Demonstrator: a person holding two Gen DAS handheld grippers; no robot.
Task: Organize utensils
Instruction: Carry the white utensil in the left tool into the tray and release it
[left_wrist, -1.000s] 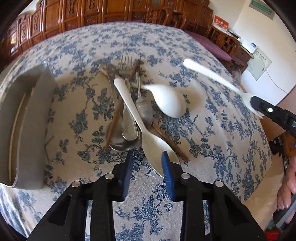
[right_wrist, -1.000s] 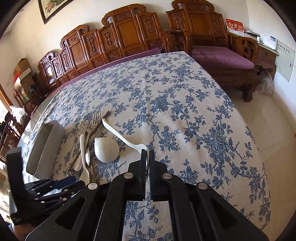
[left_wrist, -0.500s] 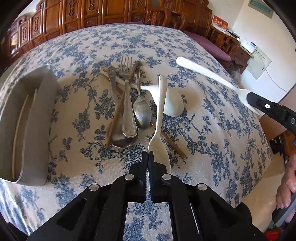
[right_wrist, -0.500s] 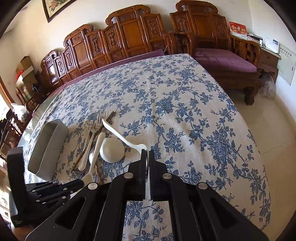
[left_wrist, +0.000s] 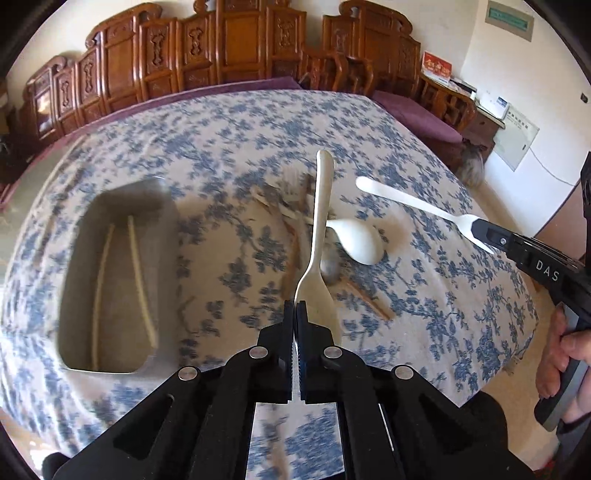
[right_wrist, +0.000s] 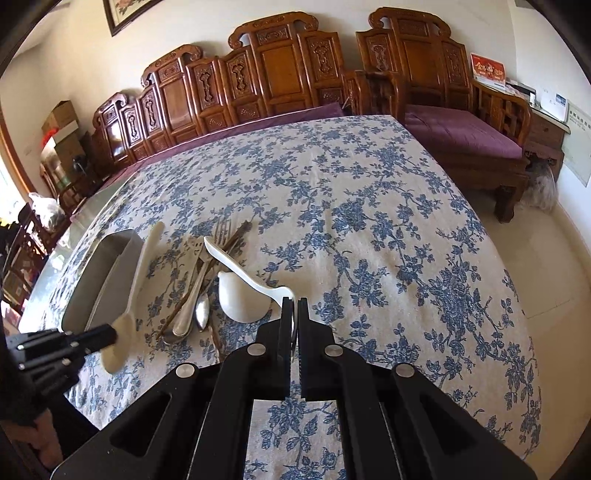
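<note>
My left gripper (left_wrist: 295, 314) is shut on a white plastic spoon (left_wrist: 319, 229), gripped at its bowl and held in the air, handle pointing away. It also shows in the right wrist view (right_wrist: 138, 275). My right gripper (right_wrist: 294, 306) is shut on a white plastic fork (right_wrist: 243, 271), also seen from the left (left_wrist: 417, 205). A grey metal tray (left_wrist: 118, 273) with two pale chopsticks (left_wrist: 140, 284) lies on the table at the left. A pile of metal forks, spoons and brown chopsticks (right_wrist: 199, 291) and a white ladle spoon (right_wrist: 240, 301) lies between the grippers.
The table has a blue floral cloth (right_wrist: 369, 221). Carved wooden chairs (right_wrist: 280, 70) stand along its far side and a purple-cushioned bench (right_wrist: 465, 133) at the right. The table edge drops to a tiled floor (right_wrist: 546, 266) on the right.
My left gripper closed on the white spoon, lifted it off the pile and swung left toward the tray. My right gripper kept holding the white fork, nearly still.
</note>
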